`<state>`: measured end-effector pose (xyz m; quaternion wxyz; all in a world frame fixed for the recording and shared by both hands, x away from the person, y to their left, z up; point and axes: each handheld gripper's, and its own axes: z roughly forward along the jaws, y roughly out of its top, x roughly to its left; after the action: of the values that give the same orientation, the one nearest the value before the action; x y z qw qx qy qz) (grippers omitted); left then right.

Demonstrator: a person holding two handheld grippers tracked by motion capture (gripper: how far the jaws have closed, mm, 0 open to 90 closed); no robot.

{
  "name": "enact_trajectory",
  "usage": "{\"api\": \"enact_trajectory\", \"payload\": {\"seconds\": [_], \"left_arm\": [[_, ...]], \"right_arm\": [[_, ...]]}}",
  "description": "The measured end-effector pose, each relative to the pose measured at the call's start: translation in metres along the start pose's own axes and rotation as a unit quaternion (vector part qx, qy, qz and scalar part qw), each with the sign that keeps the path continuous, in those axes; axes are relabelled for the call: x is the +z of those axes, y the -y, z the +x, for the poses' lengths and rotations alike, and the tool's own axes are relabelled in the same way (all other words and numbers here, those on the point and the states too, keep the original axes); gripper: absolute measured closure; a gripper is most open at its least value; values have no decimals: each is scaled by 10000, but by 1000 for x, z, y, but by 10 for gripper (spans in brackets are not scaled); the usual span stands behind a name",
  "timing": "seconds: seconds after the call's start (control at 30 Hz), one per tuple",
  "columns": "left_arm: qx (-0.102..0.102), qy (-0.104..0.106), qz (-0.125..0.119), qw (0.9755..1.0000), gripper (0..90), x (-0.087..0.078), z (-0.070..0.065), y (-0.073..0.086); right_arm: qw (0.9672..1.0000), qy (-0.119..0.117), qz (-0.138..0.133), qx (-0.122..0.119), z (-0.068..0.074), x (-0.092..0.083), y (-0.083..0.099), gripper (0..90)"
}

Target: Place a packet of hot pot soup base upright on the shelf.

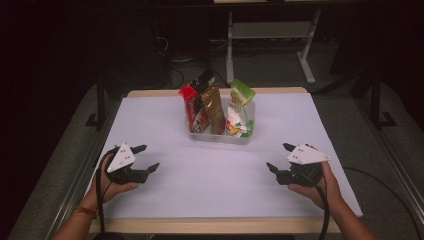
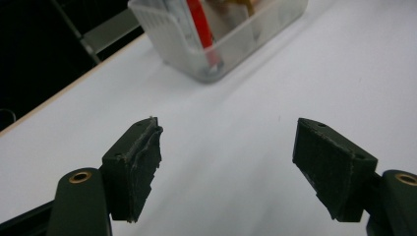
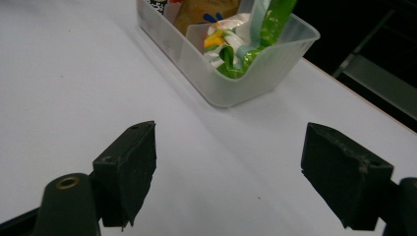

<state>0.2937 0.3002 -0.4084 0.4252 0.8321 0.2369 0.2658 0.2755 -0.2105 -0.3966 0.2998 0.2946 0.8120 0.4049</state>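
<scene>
**Both grippers empty, snack packets sit in bin at far side**

Nearest the camera: two hands at the near table edge, each with a black two-jaw gripper. Left gripper [image 1: 146, 157] sits near-left of the clear rectangular plastic bin [image 1: 220, 136], right gripper [image 1: 280, 156] near-right of it, both well apart from the bin. Jaws on both are spread wide with nothing between them; both gripper views show bare white tabletop through the gap. No earlier motion to note here.

Packets stand upright in the bin, leaning on each other and on the walls, so the tops stick out above the rim and look easy to pinch from above. Red glossy packet [image 1: 189, 95] is at the bin's left end, brown-gold foil pouch [image 1: 213, 105] in the middle, green-and-white crinkled pouch [image 1: 241, 95] at the right end, its top bent over. A dark packet behind the red one is too hidden to describe.

Bin sits on the white table cover [image 1: 165, 120] toward the far edge, roughly centred between the grippers. Both grippers angle inward toward the bin, likely so either one can go in; the left faces the red end, the right faces the green end. Judgement: approach stage, nothing grasped yet.

Beyond the bin: dark floor and grey desk legs [image 1: 306, 60].
</scene>
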Motion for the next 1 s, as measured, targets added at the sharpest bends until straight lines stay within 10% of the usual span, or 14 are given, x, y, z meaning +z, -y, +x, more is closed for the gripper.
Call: {"api": "enact_trajectory", "payload": {"seconds": [1.0], "left_arm": [[-1170, -196, -343, 9923, 240, -35, -2, 61]], "right_arm": [[9938, 334, -258, 1032, -14, -19, 63, 205]]}}
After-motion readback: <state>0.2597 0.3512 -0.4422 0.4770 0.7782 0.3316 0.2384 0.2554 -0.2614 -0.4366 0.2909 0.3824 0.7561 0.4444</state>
